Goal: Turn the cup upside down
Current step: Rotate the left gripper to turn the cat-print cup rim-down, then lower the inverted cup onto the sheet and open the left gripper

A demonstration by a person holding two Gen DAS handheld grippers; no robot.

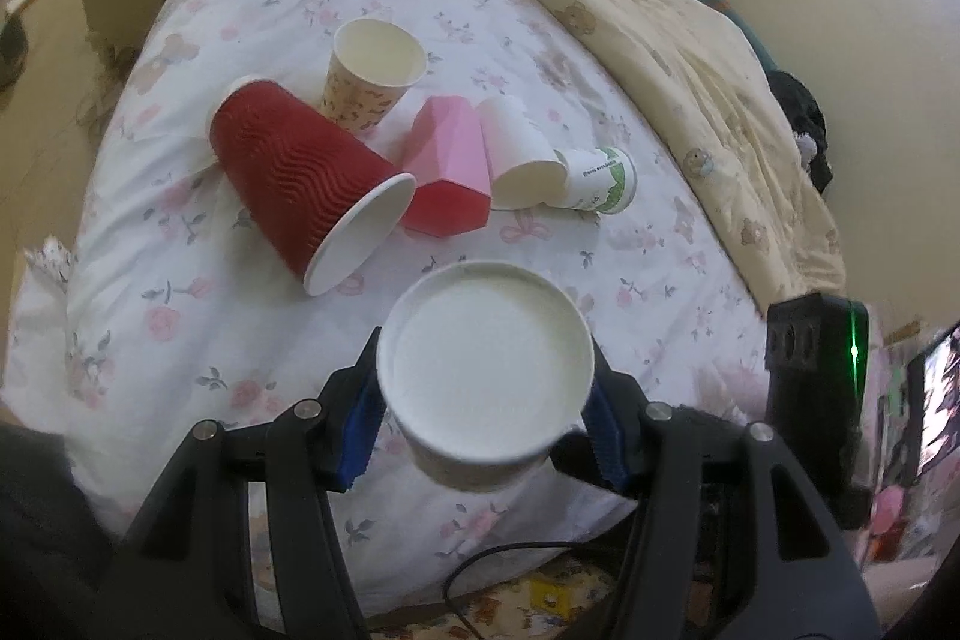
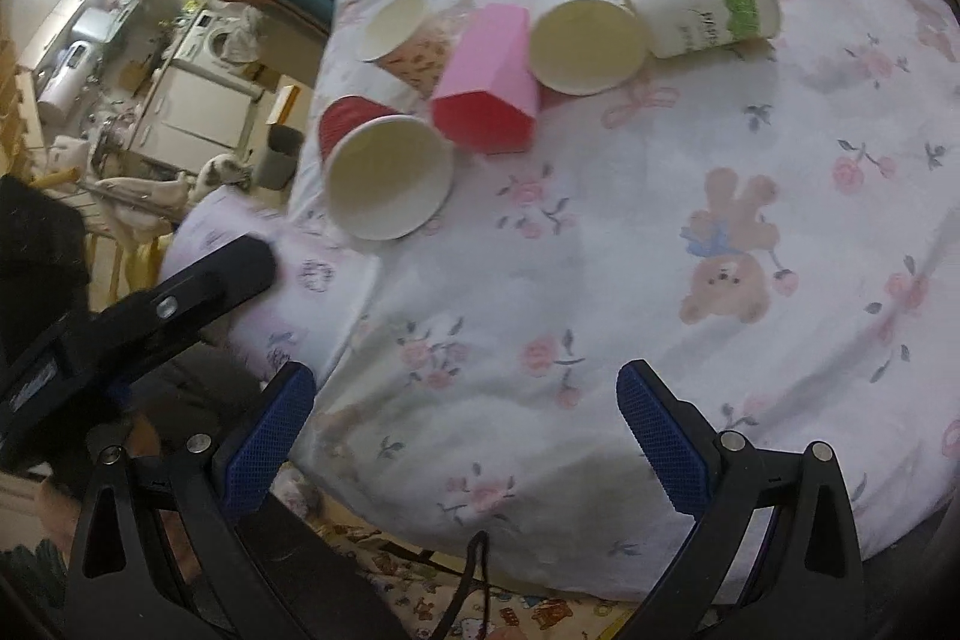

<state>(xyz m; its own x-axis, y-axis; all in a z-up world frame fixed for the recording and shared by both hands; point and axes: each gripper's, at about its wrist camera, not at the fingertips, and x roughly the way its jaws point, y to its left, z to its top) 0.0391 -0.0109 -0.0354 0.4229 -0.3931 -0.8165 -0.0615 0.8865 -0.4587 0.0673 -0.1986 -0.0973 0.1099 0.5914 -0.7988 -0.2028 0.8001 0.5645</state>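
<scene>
My left gripper (image 1: 486, 400) is shut on a paper cup (image 1: 486, 370); its white base faces the camera and its blue pads press both sides, above the bed. My right gripper (image 2: 465, 418) is open and empty over the near edge of the bed. Several cups lie on their sides further back: a red ribbed cup (image 1: 294, 172) (image 2: 384, 172), a pink faceted cup (image 1: 450, 160) (image 2: 489, 82), a plain white cup (image 1: 519, 154) (image 2: 585, 43), a white cup with green print (image 1: 600, 178) (image 2: 708, 4). A patterned beige cup (image 1: 372, 70) (image 2: 408, 34) stands tilted.
The bed has a white floral sheet (image 1: 660, 292) (image 2: 600, 250). A beige quilt (image 1: 660, 10) is piled along the far right. The other gripper's black body (image 1: 810, 388) (image 2: 150, 316) is beside each view. A cable (image 2: 474, 568) hangs at the bed's near edge.
</scene>
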